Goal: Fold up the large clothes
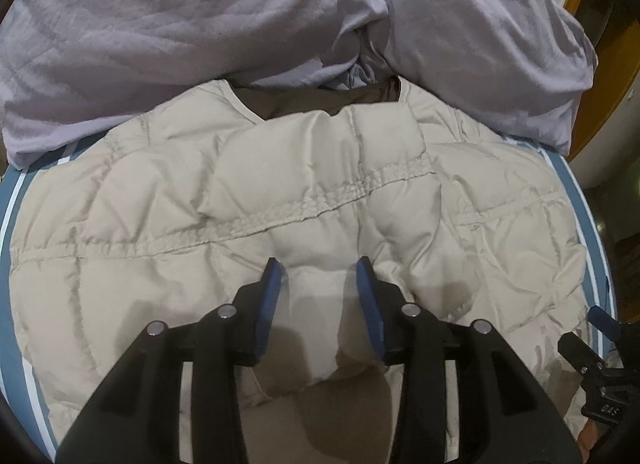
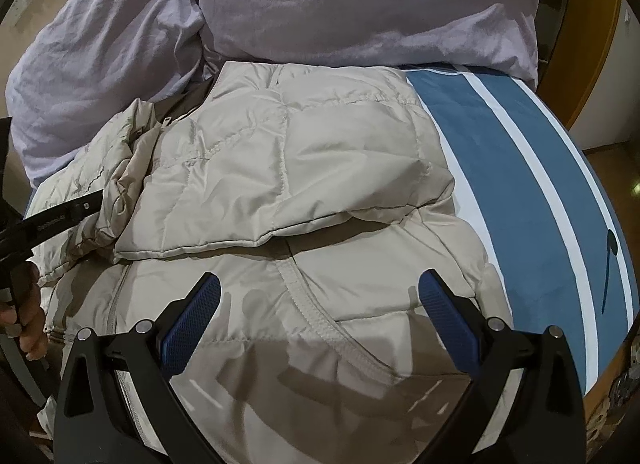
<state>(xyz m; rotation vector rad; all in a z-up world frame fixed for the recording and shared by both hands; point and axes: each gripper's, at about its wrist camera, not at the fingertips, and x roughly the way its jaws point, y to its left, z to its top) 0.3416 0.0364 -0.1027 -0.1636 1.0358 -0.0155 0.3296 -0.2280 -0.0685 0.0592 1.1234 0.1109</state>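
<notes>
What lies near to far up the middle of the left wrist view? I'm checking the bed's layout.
Left gripper → beige puffer jacket → its brown lining at the collar → lilac duvet.

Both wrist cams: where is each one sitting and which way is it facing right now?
Left wrist: on the left gripper, angled down at the beige jacket; a sleeve fold sits between its blue fingers; right gripper at the right edge.
Right wrist: on the right gripper, jaws wide, angled down over the jacket's zipper; left gripper and a hand at the left edge.
Shared: jacket, lilac duvet, blue striped sheet.
</notes>
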